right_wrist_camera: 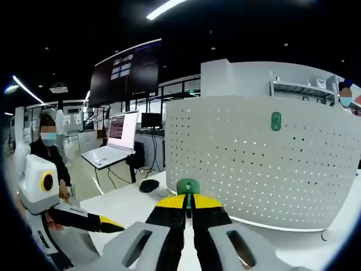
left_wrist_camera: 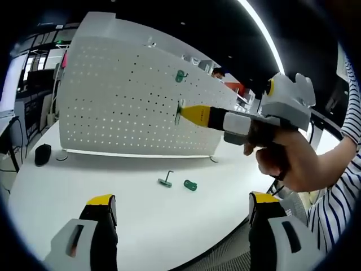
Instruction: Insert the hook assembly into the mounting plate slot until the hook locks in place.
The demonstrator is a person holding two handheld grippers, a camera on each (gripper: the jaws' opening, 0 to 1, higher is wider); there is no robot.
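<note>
Three green mounting plates in all: one mounted high on the white pegboard (left_wrist_camera: 135, 96), one (right_wrist_camera: 188, 186) pinched between the right gripper (right_wrist_camera: 188, 210) jaws against the board, one (left_wrist_camera: 190, 184) on the table (left_wrist_camera: 141, 214) beside a single metal hook (left_wrist_camera: 166, 180). The left gripper (left_wrist_camera: 181, 209) jaws are spread.

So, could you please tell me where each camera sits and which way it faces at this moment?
Left gripper view: rides the left gripper, jaws apart, looking across the white table at the pegboard; the person's hand brings the right gripper to the board.
Right gripper view: rides the right gripper, jaws closed on a green hook piece, facing the pegboard; the left gripper enters low left.
Shared: pegboard, the green plate mounted on it, table.
</note>
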